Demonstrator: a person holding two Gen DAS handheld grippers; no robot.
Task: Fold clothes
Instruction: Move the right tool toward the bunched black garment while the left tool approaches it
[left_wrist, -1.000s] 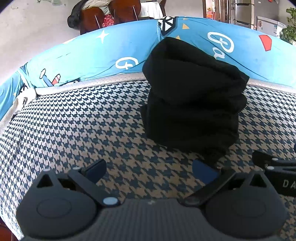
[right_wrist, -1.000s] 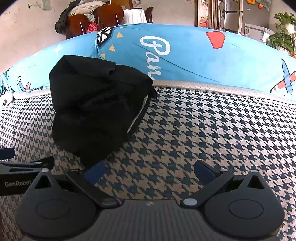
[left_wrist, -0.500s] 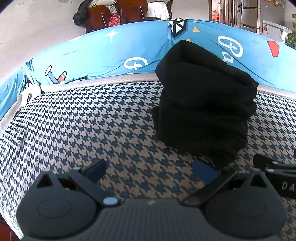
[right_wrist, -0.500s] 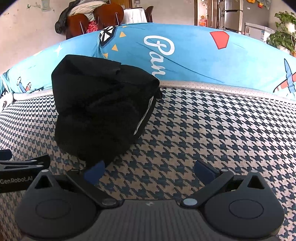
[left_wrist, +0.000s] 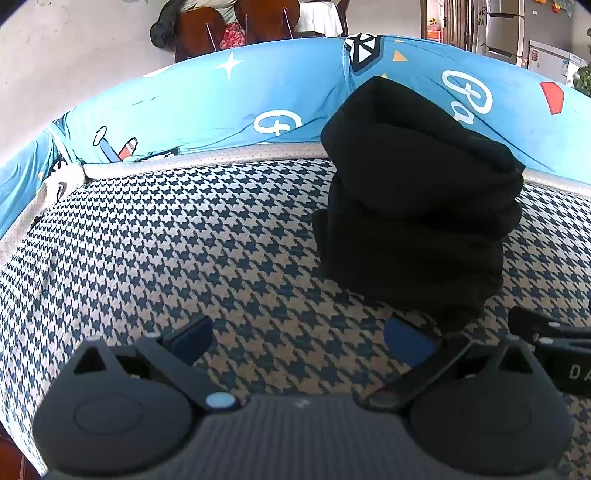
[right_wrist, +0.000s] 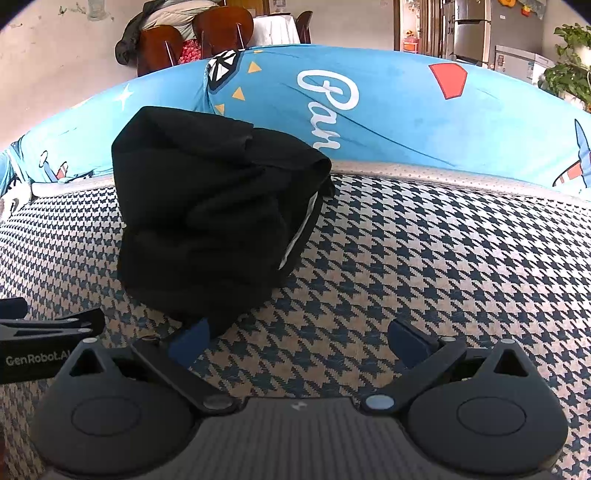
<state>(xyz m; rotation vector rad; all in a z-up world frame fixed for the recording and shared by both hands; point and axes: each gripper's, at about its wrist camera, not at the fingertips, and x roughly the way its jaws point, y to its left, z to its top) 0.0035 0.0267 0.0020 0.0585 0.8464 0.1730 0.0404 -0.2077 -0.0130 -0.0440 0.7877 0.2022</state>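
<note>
Resting on houndstooth fabric (left_wrist: 184, 236), lumpy folded black garment (left_wrist: 417, 206)

Left gripper (right_wrist: 48, 343) side, seen from the right wrist: white print "GenRobot.AI", last letters partly cut off.
Right gripper (left_wrist: 554, 354) side, seen from the left wrist: "DA", rest out of frame.
Blue cover (right_wrist: 388, 110): white cursive "Pan".

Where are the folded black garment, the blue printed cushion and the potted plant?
folded black garment (right_wrist: 207, 221): right wrist view, front face.
blue printed cushion (right_wrist: 406, 122): right wrist view, middle.
potted plant (right_wrist: 570, 70): right wrist view, leaves.
</note>
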